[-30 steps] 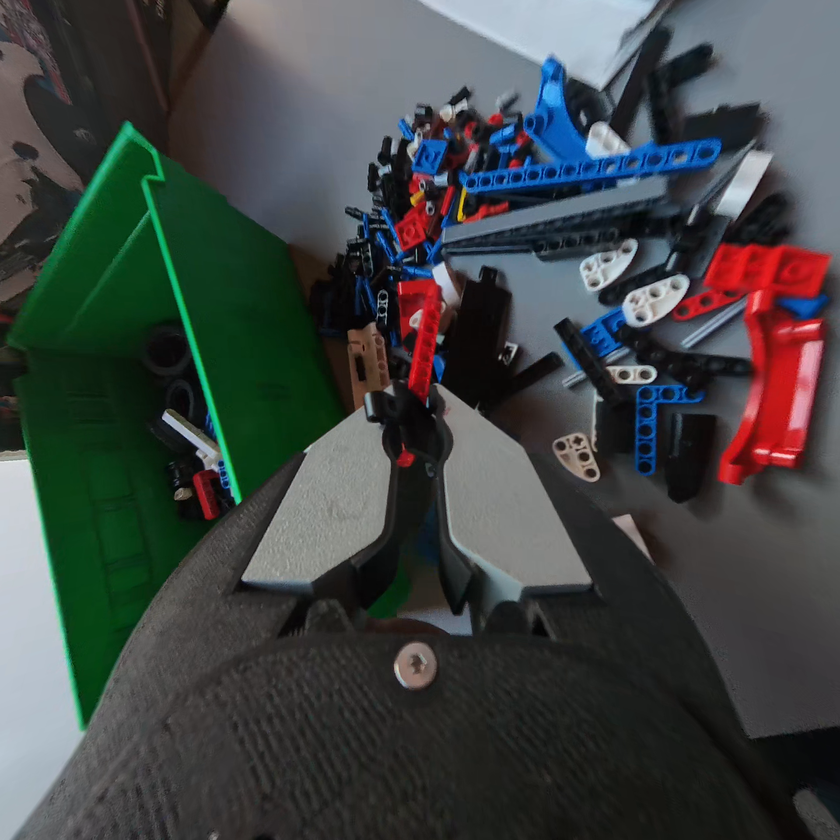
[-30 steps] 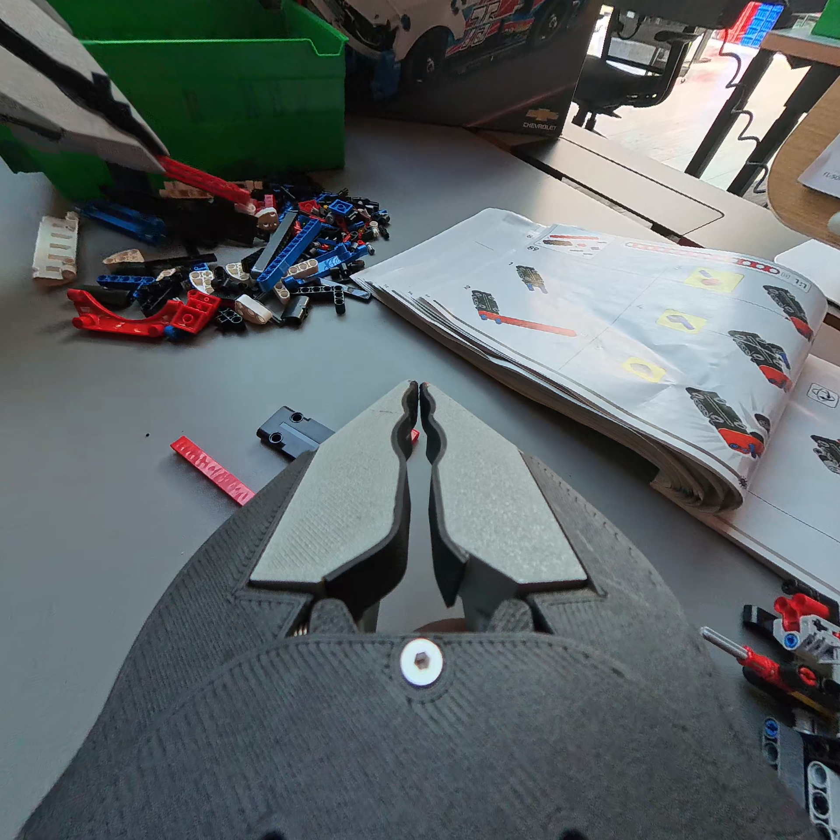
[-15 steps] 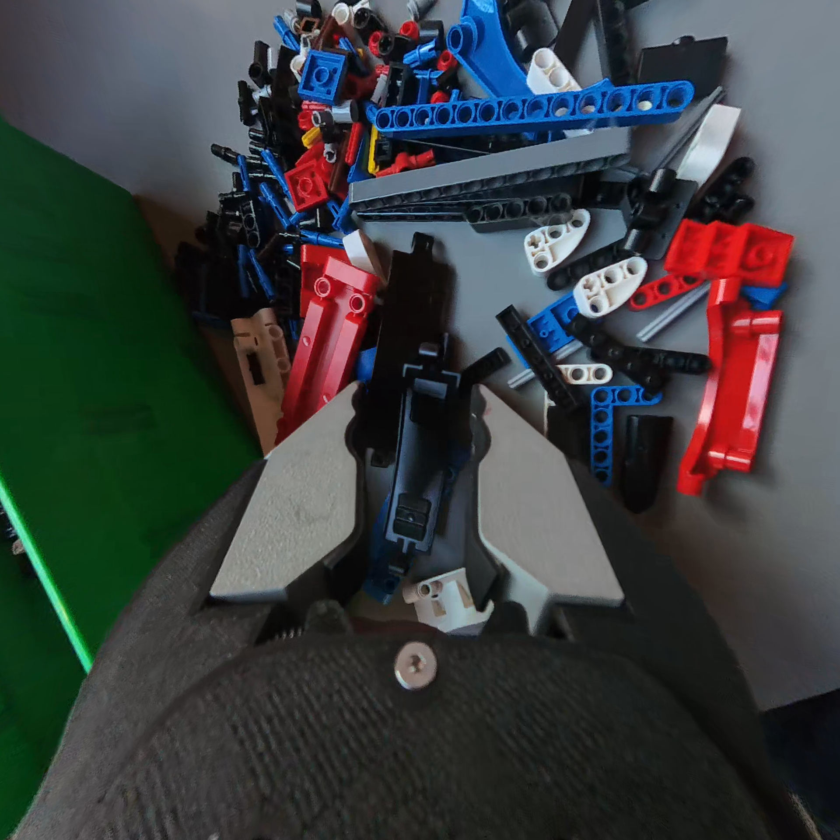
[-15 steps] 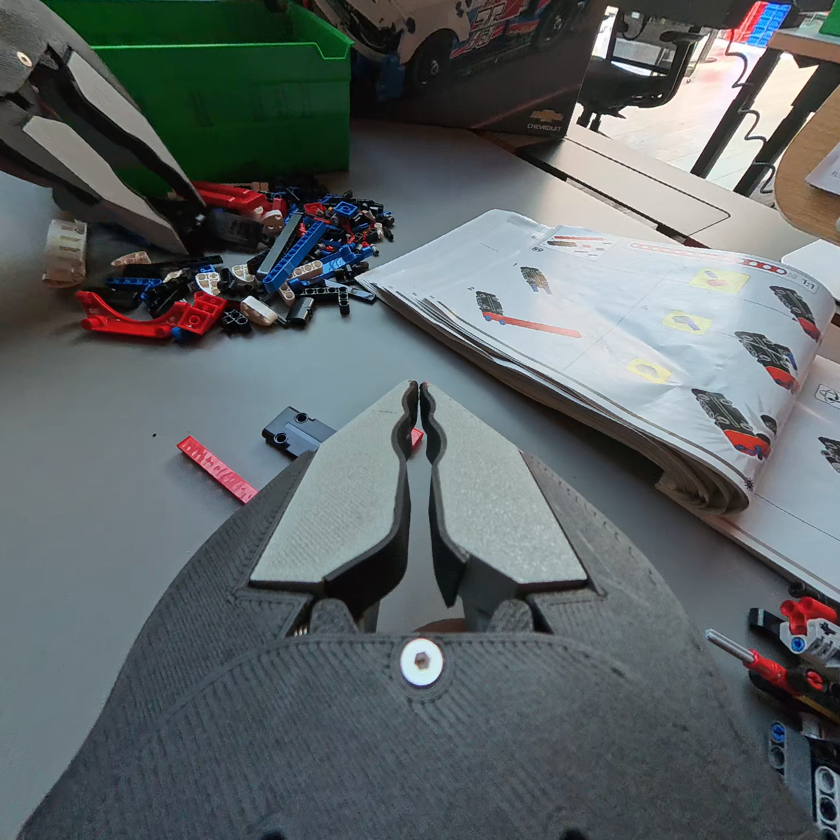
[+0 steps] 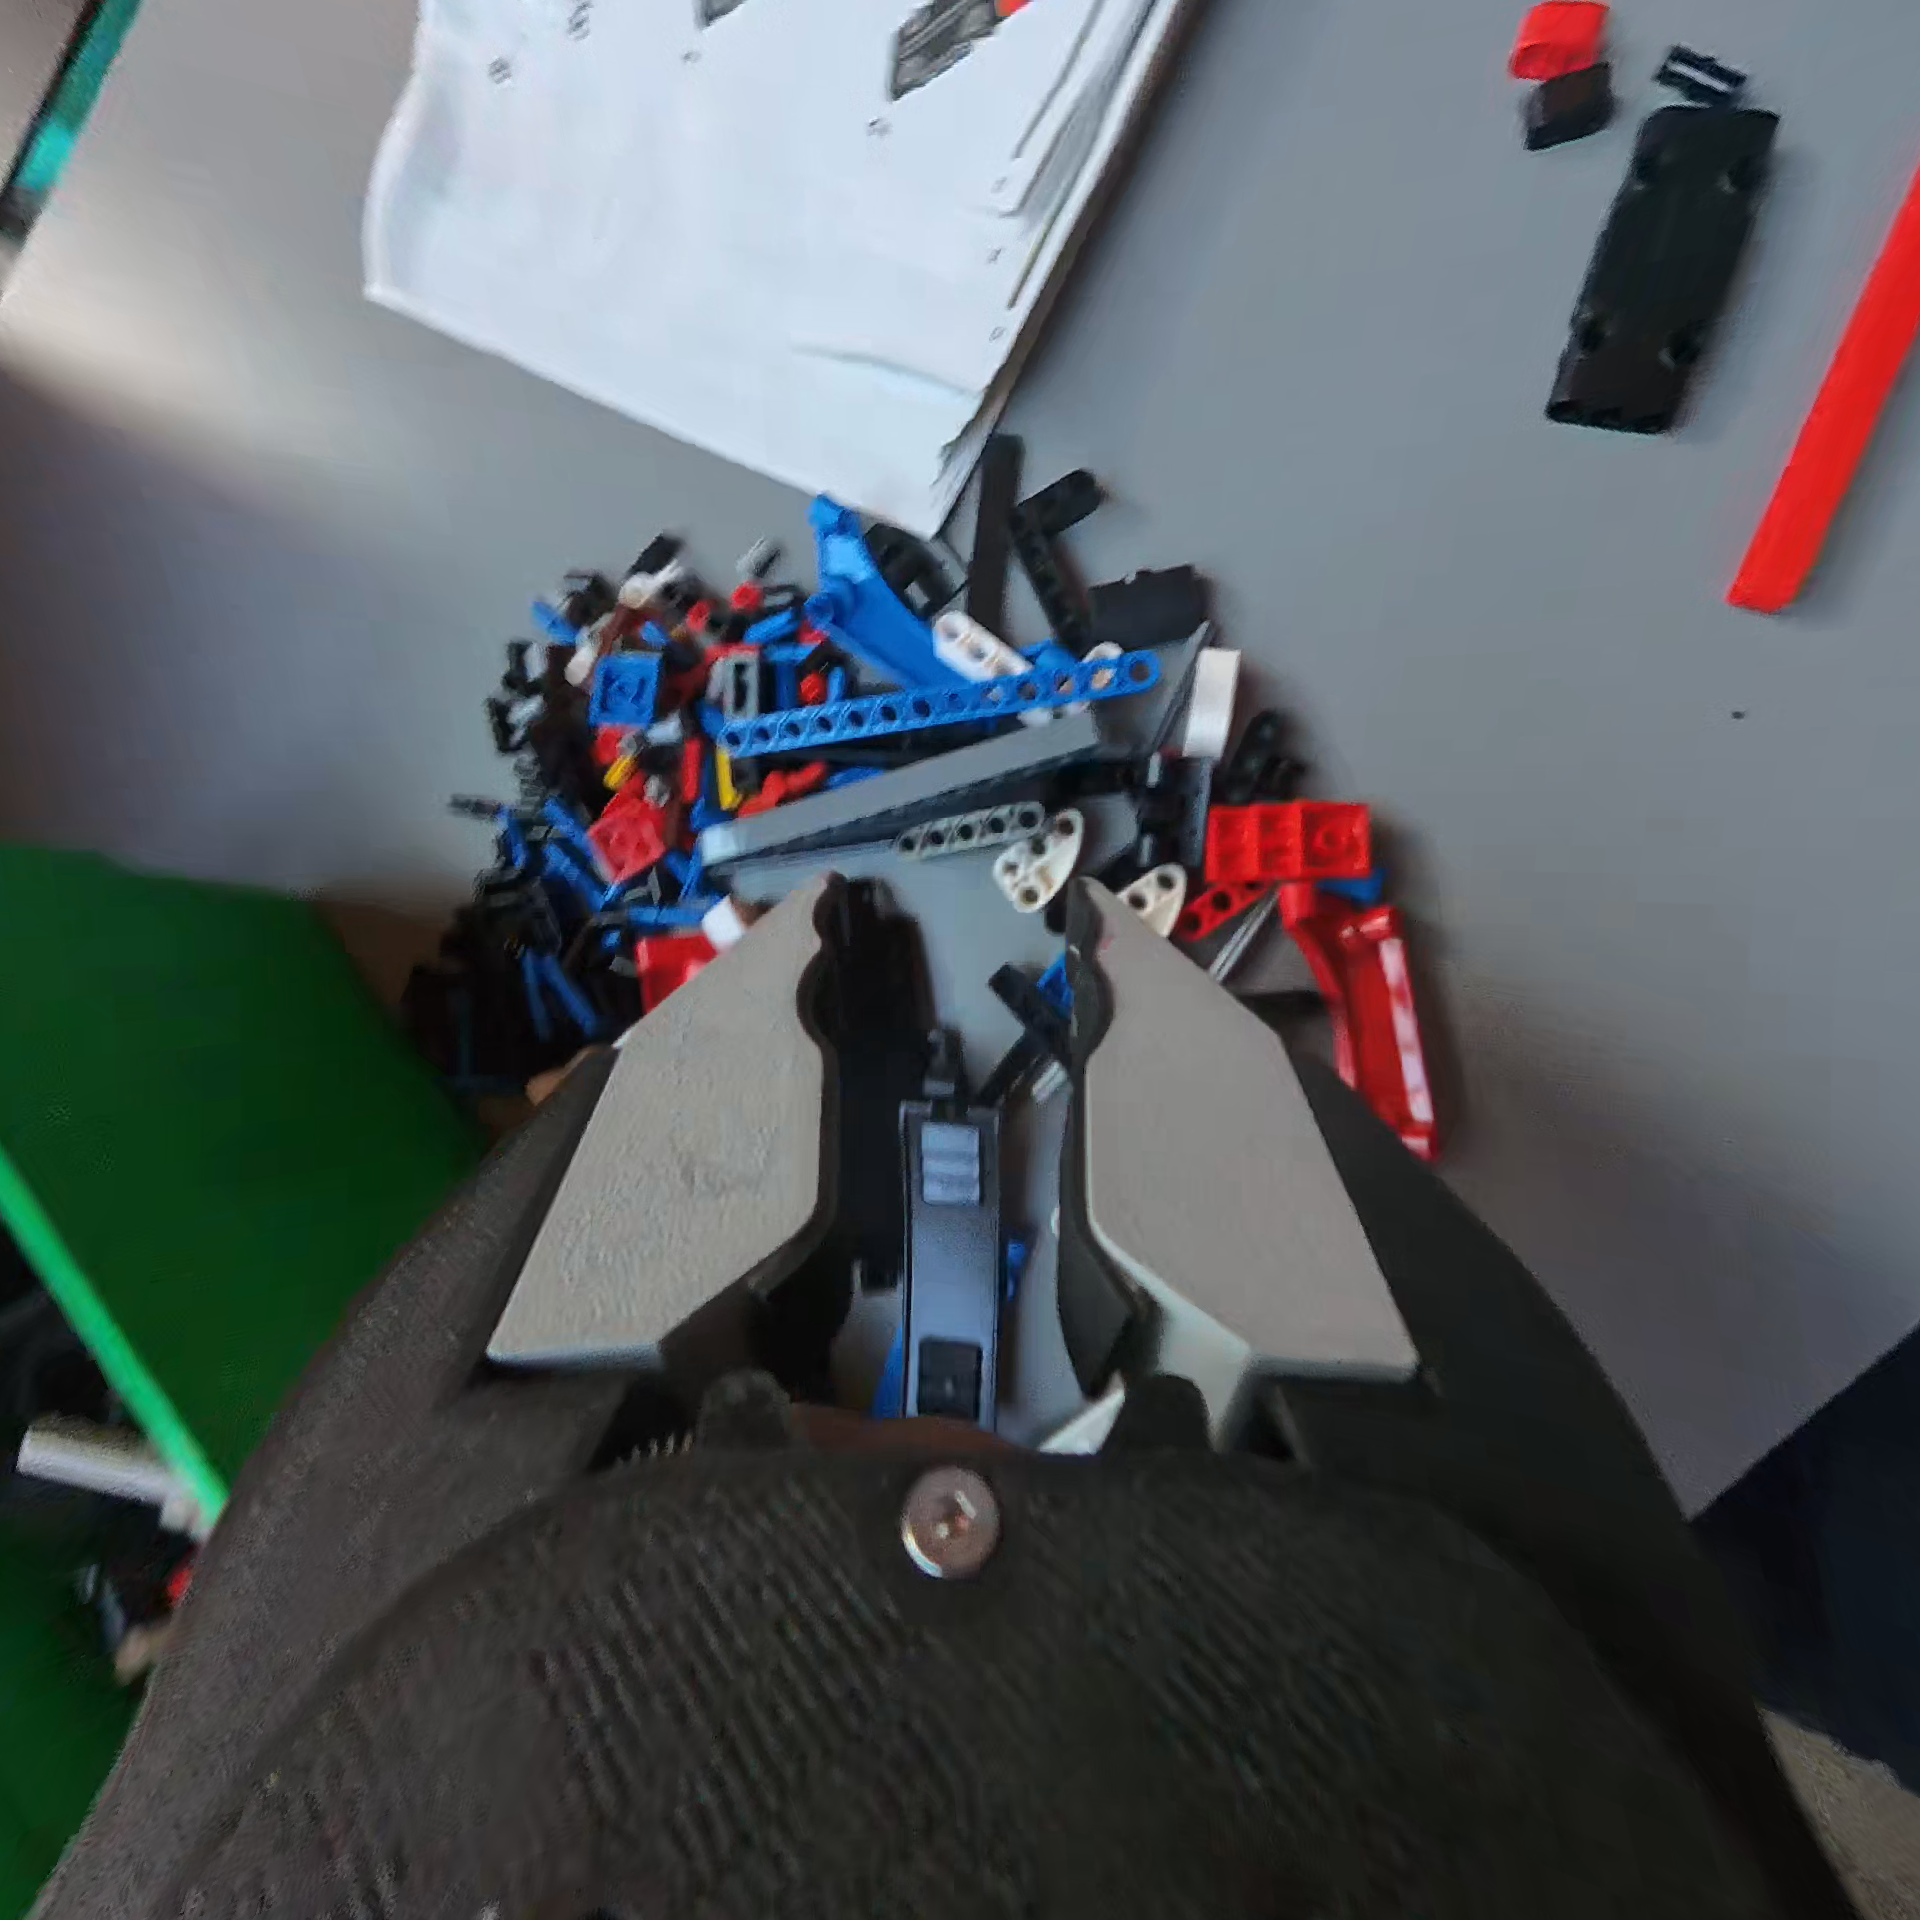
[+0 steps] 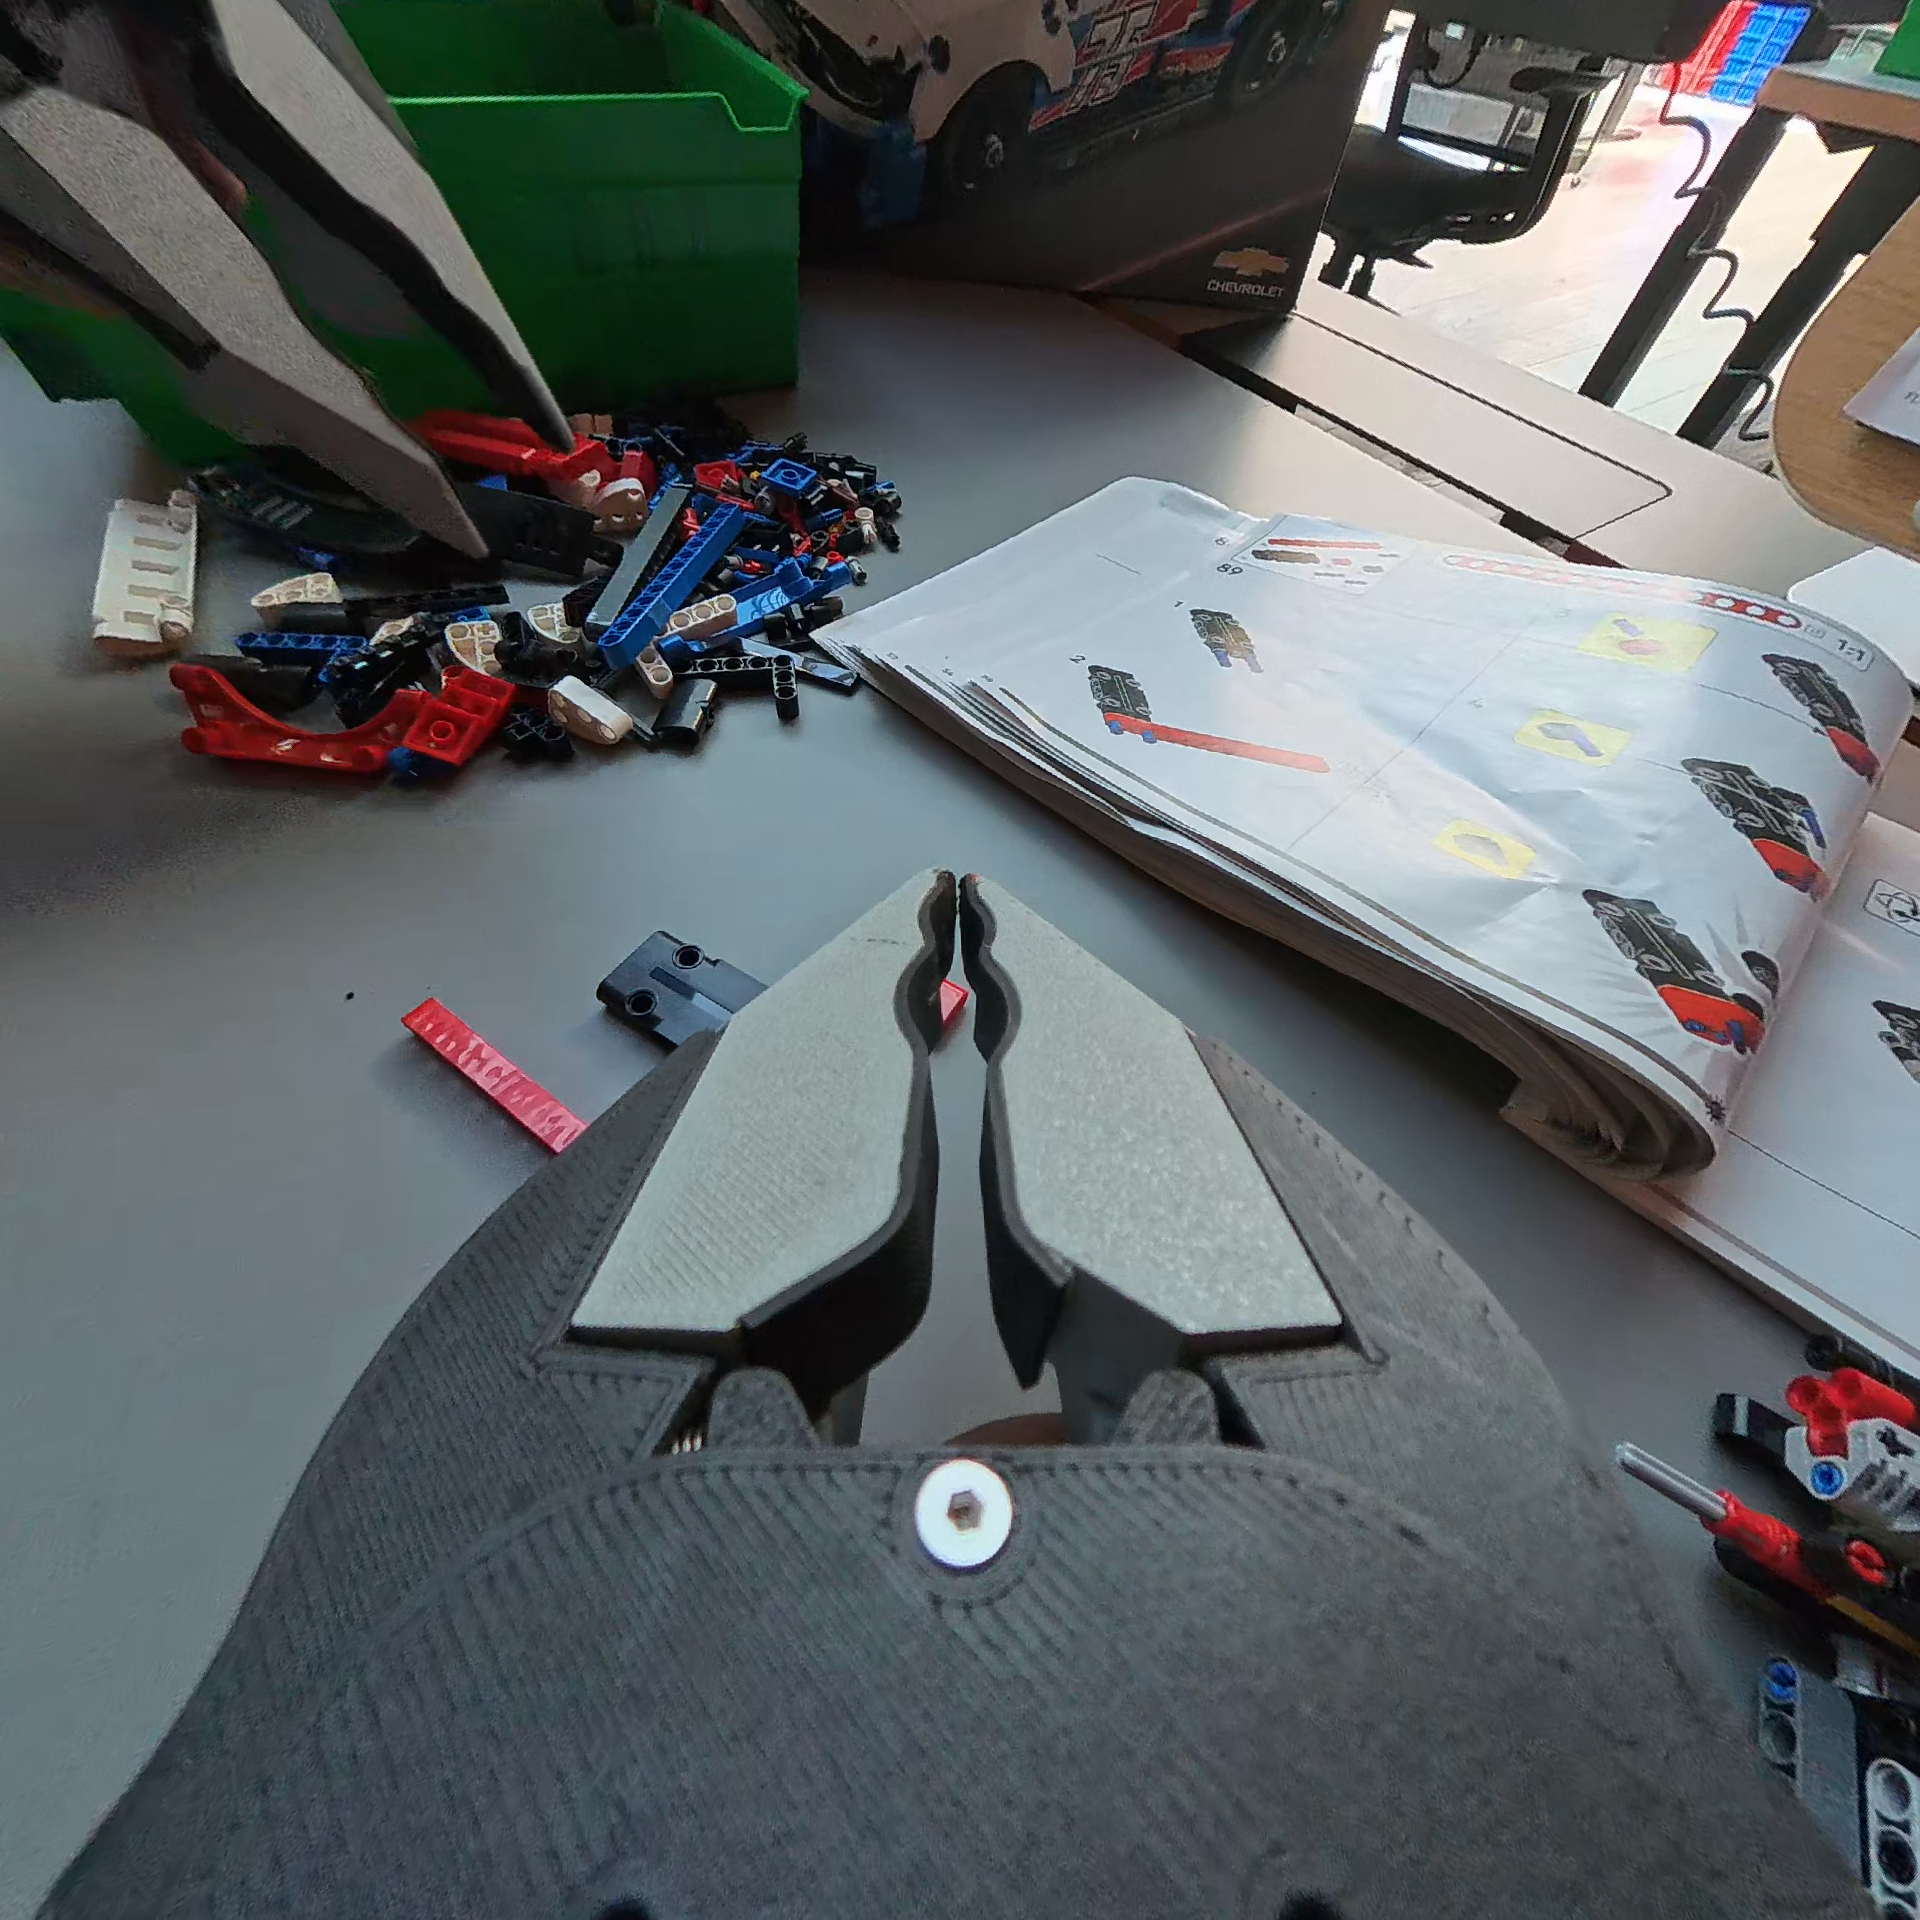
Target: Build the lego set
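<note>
Meanwhile left gripper gapes over brick pile (right gripper closed)

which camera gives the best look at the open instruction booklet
The right wrist view: the booklet lies open with its printed pages and stacked page edges sharp. The left wrist view shows only a blurred white corner of it.

Brick pile on the table, bin behind it, open booklet to its right
</note>
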`<state>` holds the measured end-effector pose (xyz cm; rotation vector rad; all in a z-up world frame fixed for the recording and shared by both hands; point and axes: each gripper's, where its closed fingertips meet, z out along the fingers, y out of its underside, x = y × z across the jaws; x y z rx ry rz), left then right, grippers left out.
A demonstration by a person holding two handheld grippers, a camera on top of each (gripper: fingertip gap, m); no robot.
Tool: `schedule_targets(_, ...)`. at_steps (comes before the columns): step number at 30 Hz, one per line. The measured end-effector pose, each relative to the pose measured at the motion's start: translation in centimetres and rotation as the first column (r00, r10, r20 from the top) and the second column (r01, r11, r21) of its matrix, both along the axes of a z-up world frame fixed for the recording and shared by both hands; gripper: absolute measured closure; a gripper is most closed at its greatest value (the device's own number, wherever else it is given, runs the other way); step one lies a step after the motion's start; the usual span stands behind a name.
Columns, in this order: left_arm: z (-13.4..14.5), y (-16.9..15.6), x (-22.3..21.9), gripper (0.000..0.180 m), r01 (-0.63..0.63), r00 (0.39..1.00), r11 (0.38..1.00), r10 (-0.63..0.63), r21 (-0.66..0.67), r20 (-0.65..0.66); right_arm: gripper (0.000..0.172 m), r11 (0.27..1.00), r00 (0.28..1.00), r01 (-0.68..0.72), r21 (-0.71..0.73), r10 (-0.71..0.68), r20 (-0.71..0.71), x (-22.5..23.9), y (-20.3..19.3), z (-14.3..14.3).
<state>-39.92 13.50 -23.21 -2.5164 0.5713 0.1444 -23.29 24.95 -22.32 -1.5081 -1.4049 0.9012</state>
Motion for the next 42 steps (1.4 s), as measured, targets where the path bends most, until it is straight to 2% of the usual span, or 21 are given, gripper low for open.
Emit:
schedule_targets(2,-1.1,0.9,1.1,0.136,0.103,0.994,0.994,-0.103,-0.029,0.02,0.172,1.0,1.0,0.004,-0.003,-0.004,-0.007,0.1,0.1,0.1)
schedule_targets(5,-1.8,1.9,0.9,0.133,0.152,0.988,0.986,-0.151,-0.073,0.025,0.172,1.0,1.0,0.01,-0.012,-0.01,-0.014,0.2,0.2,0.2)
schedule_targets(8,-2.7,2.1,0.6,0.141,0.157,0.987,0.979,-0.15,-0.131,0.06,0.172,1.0,1.0,0.007,-0.015,-0.007,-0.013,0.2,0.2,0.2)
schedule_targets(13,-4.2,0.7,-0.4,0.141,0.124,0.99,0.965,-0.105,-0.23,0.091,0.172,1.0,1.0,0.0,-0.005,0.0,-0.007,0.2,0.0,0.1)
schedule_targets(18,-4.1,-0.3,-0.8,0.14,0.103,0.994,0.97,-0.093,-0.22,0.054,0.172,1.0,1.0,-0.003,-0.014,0.003,-0.01,0.2,0.0,0.1)
schedule_targets(25,-1.5,0.5,-1.7,0.145,0.035,0.998,0.995,-0.029,-0.097,0.053,0.172,1.0,1.0,0.0,-0.024,0.0,-0.011,0.2,0.2,0.1)
schedule_targets(28,-1.3,0.6,-1.6,0.145,0.043,0.999,0.995,-0.04,-0.088,0.036,0.172,1.0,1.0,0.002,-0.026,-0.002,-0.014,0.2,0.2,0.1)
schedule_targets(33,-2.2,0.0,1.5,0.148,0.178,0.981,0.978,-0.168,-0.105,0.095,0.172,1.0,1.0,0.003,-0.028,-0.003,-0.015,0.2,0.2,0.2)
schedule_targets(37,-3.9,-0.4,2.0,0.153,0.199,0.979,0.965,-0.189,-0.172,0.074,0.172,1.0,1.0,0.002,-0.022,-0.002,-0.014,0.2,0.2,0.2)
schedule_targets(42,-3.7,-0.6,3.2,0.154,0.229,0.971,0.961,-0.214,-0.154,0.105,0.172,1.0,1.0,0.001,-0.024,-0.001,-0.016,0.2,0.2,0.2)
